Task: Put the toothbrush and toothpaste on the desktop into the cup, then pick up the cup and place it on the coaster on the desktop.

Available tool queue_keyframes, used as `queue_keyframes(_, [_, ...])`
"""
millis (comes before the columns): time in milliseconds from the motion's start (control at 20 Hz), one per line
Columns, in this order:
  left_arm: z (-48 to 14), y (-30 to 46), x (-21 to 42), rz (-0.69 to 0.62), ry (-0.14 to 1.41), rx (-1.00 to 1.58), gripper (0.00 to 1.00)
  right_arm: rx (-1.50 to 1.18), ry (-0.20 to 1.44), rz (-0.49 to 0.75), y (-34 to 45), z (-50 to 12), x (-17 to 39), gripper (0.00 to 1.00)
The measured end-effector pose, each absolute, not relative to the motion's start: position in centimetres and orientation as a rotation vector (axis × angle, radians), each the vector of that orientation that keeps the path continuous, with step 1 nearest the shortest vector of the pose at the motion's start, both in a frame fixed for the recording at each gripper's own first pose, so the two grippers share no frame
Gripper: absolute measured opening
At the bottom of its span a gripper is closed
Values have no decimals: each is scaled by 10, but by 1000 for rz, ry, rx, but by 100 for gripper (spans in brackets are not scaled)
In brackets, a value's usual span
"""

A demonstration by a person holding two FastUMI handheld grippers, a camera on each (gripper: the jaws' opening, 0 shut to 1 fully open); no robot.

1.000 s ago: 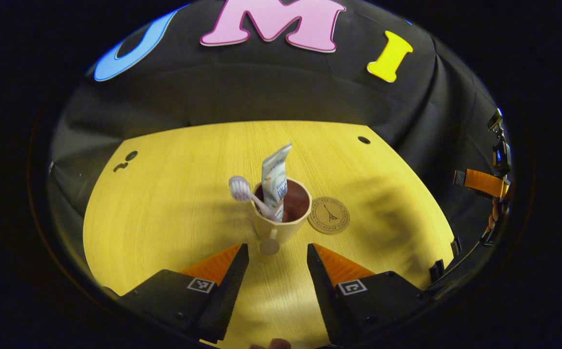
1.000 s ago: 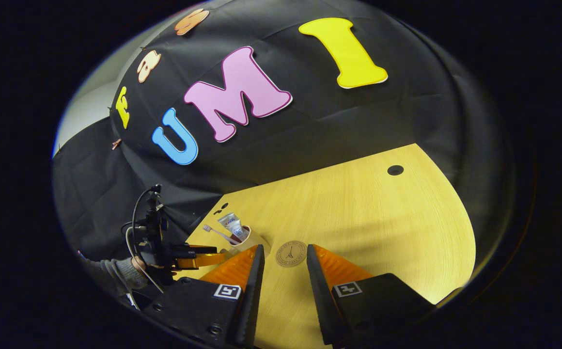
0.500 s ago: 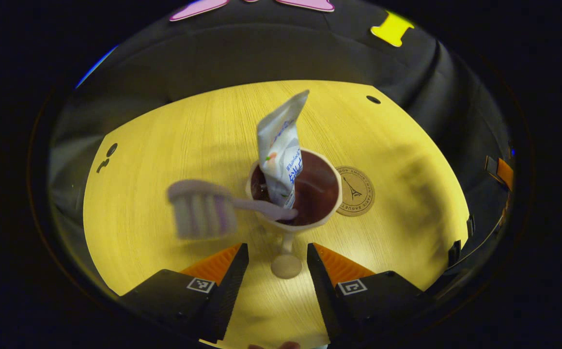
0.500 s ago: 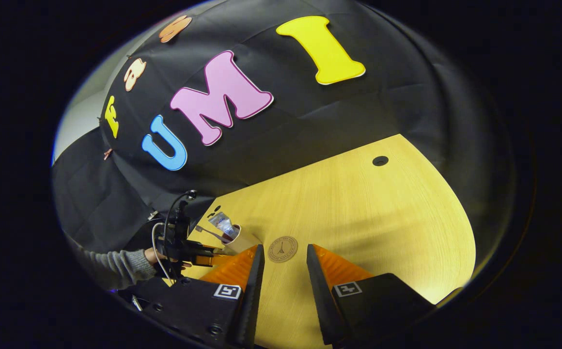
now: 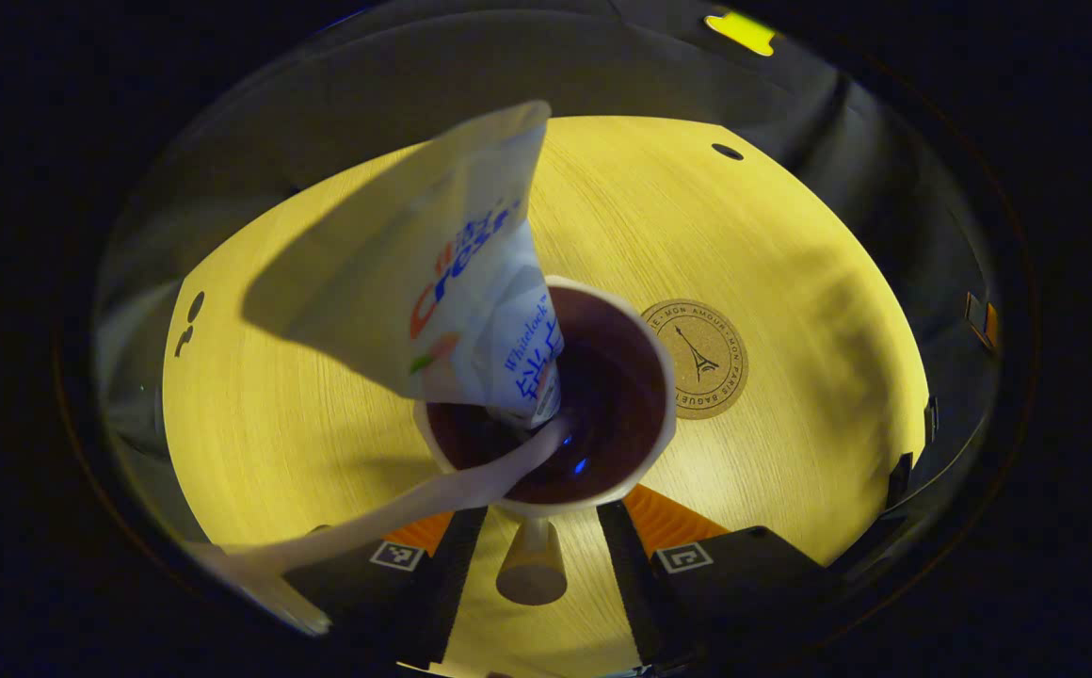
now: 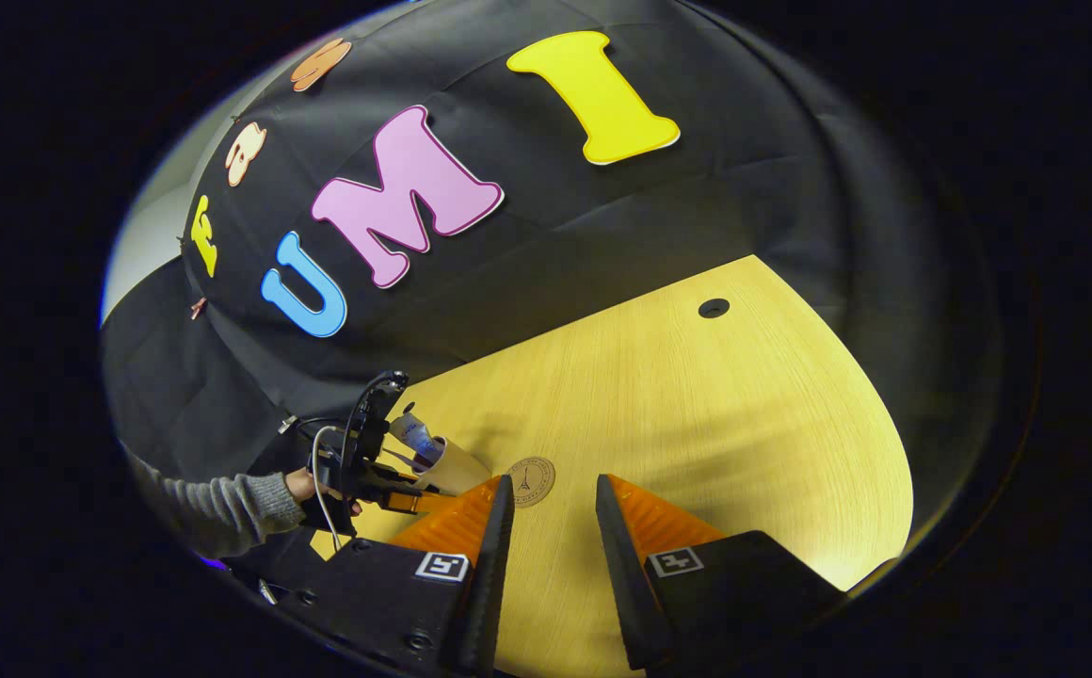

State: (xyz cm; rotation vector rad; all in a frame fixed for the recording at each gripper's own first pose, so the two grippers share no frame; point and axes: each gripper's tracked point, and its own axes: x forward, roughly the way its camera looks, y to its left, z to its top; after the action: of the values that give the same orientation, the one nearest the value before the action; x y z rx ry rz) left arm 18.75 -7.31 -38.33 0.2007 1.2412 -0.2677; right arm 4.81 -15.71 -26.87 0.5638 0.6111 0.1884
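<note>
In the left gripper view a cream cup with a dark maroon inside stands on the yellow desktop. A white toothpaste tube leans out of it toward the camera. A pale toothbrush slants out to the lower left. My left gripper is open, its fingers on either side of the cup's handle with gaps showing. A round cork coaster lies just right of the cup. My right gripper is open and empty above the desktop, with the coaster and cup ahead on its left.
In the right gripper view a hand in a grey sleeve holds the left gripper at the cup. The wooden desktop has a small cable hole at its far side. The black cloth wall rises behind the table.
My left gripper has moved forward and lower onto the cup, so the handle now sits between its fingers. The right gripper has barely shifted.
</note>
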Motion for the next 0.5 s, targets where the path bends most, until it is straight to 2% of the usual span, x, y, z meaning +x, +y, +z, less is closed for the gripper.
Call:
queue_keyframes(50, [-386,-73,187,-266,1256,202,72,568,610,186,-159,-269,48,54])
queue_keyframes(150, [-388,-72,187,-262,1272,209,60,579,615,181,-160,-271,48,54])
queue_keyframes(200, [-389,-72,187,-258,1276,213,43,582,619,178,-161,-271,47,54])
queue_keyframes(250, [-388,-73,186,-256,1278,210,35,582,621,177,-162,-272,48,54])
queue_keyframes(400, [-388,-75,186,-246,1273,197,34,580,620,178,-163,-274,49,54])
queue_keyframes(450, [-386,-77,185,-253,1269,199,29,579,621,178,-163,-275,49,54])
queue_keyframes(500, [-386,-78,183,-259,1273,201,38,580,622,180,-163,-275,50,54])
